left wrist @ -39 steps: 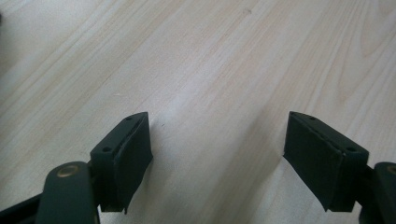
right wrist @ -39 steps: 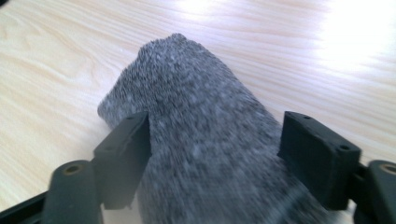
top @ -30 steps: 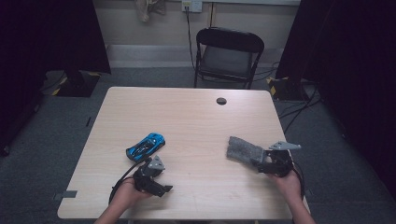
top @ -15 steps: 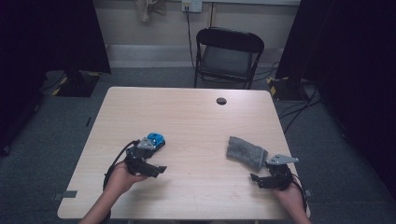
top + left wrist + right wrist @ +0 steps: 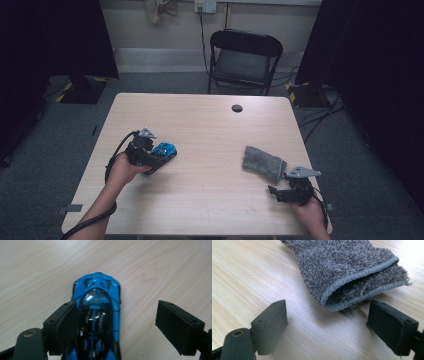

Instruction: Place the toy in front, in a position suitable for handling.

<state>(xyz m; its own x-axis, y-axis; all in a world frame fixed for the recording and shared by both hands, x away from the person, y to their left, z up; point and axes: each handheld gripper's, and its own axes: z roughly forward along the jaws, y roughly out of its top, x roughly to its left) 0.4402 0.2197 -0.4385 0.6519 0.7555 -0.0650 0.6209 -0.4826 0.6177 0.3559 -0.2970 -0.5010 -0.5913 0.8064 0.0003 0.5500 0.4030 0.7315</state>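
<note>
One blue toy car (image 5: 96,315) between the left tongs (image 5: 120,327), one grey mitt (image 5: 347,272).

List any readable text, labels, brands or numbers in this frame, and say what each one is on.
None can be read.
Blue toy car: no lettering or number on its body, between the open jaws of the left gripper.
Grey fuzzy mitt: no tag or label, ahead of the open right gripper.
Table: bare wood grain, no marks.
Wall outlet plate: too small to read.
</note>
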